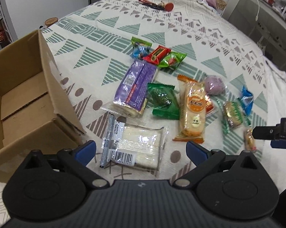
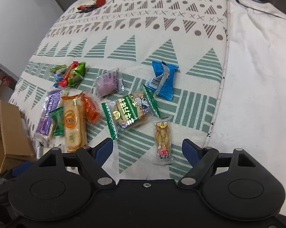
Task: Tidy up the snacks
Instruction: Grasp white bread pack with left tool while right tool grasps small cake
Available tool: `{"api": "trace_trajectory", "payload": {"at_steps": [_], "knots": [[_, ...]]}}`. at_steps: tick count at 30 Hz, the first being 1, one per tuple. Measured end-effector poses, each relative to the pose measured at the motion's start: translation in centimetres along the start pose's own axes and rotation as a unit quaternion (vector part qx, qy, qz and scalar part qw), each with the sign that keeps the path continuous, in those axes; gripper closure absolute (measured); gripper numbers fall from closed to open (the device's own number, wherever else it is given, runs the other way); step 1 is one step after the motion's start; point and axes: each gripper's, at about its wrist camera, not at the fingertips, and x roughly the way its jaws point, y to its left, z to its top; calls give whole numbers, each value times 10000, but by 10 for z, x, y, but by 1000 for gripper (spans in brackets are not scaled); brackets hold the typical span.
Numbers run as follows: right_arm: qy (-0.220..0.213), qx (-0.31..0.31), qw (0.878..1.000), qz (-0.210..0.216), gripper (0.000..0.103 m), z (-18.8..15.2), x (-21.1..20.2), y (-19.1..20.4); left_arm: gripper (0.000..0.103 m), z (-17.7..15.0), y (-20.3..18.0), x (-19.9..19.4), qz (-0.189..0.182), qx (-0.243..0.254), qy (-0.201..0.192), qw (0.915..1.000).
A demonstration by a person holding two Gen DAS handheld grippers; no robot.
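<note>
Wrapped snacks lie scattered on a patterned cloth. My left gripper is open low over a clear-wrapped white sandwich pack, which lies between its fingers untouched. An open cardboard box stands just to its left. My right gripper is open with a small yellow snack stick lying between its fingers, nearer the right one, with no pad on it. Ahead of it lie a green-and-white cracker pack, a blue packet and a purple bun.
A purple roll pack, a green packet, an orange rice-cracker pack and a cluster of small candies lie mid-cloth. Red items sit at the far edge. White bedding lies to the right.
</note>
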Motion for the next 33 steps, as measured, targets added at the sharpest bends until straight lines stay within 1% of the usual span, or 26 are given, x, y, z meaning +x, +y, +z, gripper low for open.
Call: {"api": "trace_trajectory", "payload": {"at_steps": [4,7,10,13,15,16,17,18,19,20,21,22,24,25,27,30,33], "knots": [[89,-27,9998,-177,24,4,17,4,2,0,-2,17,75,73,106,9999],[252,54,9994,-238,32,8,30,3,2,-1,-5,26,177,108,138,9997],[284,-22,9991,-313,33,8,37,6,2,0,-10,34,387,181,141,9990],[359,-112,9984,-426,37,8,45,10,4,0,-6,39,297,-31,186,9994],[288,-120,9982,-505,47,7,44,10,4,-1,-5,40,278,-13,145,9995],[277,-121,9981,-529,57,7,44,10,5,-1,-5,40,257,-14,130,9996],[266,-127,9981,-538,65,7,43,10,8,-2,-3,39,241,-24,104,9997],[251,-141,9981,-550,70,7,43,11,12,-2,-3,38,231,-32,79,9997],[237,-140,9982,-537,82,6,41,12,14,-2,-2,37,204,-50,57,9998],[214,-114,9986,-467,84,6,39,11,18,-2,0,35,163,-71,37,9998],[177,-74,9991,-383,84,6,37,10,24,-2,0,34,139,-69,10,9999],[109,-29,9994,-325,84,5,33,9,27,-3,0,31,109,-49,-20,9999],[-48,32,9996,-274,84,5,24,6,35,-3,0,26,62,-14,-70,10000],[-110,71,9997,-218,84,4,19,5,37,-3,0,24,36,-17,-98,9999],[-206,111,9997,-72,84,3,11,4,44,-2,1,17,-18,-51,-145,9999],[-454,117,9988,145,84,2,-5,1,48,-3,4,9,-174,-157,-158,9996],[-662,43,9969,430,84,1,-14,7,50,-6,4,0,-297,-192,-197,9992]]}}
